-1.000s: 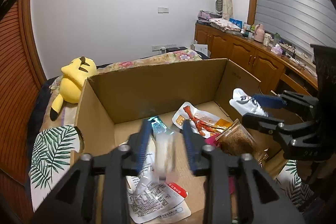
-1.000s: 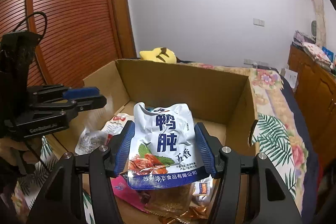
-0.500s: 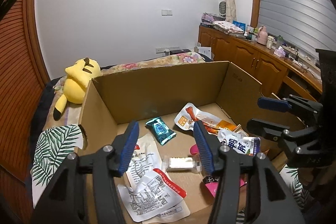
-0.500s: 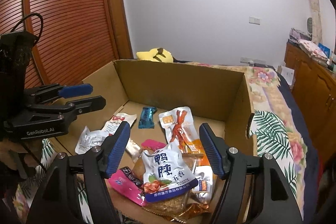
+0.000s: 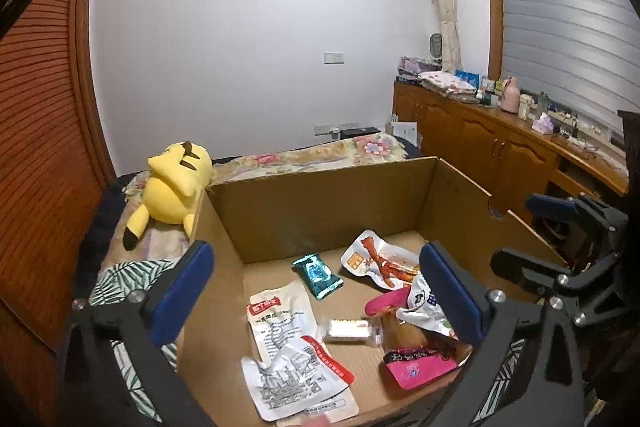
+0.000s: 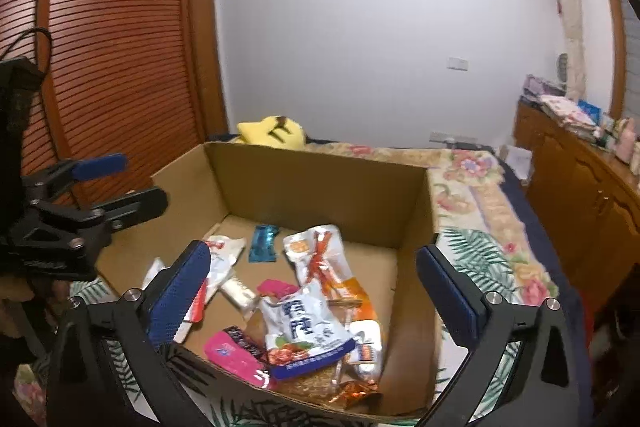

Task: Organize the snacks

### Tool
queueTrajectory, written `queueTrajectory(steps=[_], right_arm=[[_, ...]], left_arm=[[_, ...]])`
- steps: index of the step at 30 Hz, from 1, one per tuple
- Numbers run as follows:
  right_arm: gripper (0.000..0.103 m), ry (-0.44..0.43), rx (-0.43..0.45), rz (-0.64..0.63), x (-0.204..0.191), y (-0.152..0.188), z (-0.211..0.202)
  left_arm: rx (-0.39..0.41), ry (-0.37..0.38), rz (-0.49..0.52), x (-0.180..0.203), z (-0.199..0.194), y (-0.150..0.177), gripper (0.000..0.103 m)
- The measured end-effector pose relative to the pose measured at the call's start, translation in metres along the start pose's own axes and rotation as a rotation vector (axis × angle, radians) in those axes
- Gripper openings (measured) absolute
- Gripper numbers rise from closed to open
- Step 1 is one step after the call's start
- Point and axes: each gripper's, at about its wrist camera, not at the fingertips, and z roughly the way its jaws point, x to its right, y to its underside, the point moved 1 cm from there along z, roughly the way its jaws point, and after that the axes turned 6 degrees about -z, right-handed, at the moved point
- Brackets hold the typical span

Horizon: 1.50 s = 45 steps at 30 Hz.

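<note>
While both the left gripper [image 5: 316, 291] and right gripper [image 6: 314, 289] hang spread and empty, snack packets [image 6: 306, 327] lie heaped at six o'clock in the cardboard box [image 6: 320, 179]. Risk: reaching in blind crushes or scatters the slippery heap.

One cardboard box [image 6: 320, 183], one yellow plush toy [image 5: 174, 187], one teal packet [image 6: 263, 243], two pink packets [image 6: 234, 351], two grippers [image 5: 316, 299]
</note>
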Motion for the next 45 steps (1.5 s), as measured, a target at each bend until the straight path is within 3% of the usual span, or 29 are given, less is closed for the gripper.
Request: queueTrajectory(steps=[17, 27, 45], right_arm=[[0.103, 0.054, 0.002, 0.023, -0.009, 0.010, -0.036], [0.103, 0.092, 0.036, 0.056, -0.019, 0.016, -0.093], [0.103, 0.101, 0.142, 0.066, -0.041, 0.026, -0.207]], left_arm=[[0.038, -0.068, -0.029, 0.013, -0.043, 0.018, 0.103], [0.039, -0.076, -0.096, 0.019, -0.092, 0.045, 0.103], [0.062, -0.167, -0.086, 0.026, -0.197, 0.068, 0.103]])
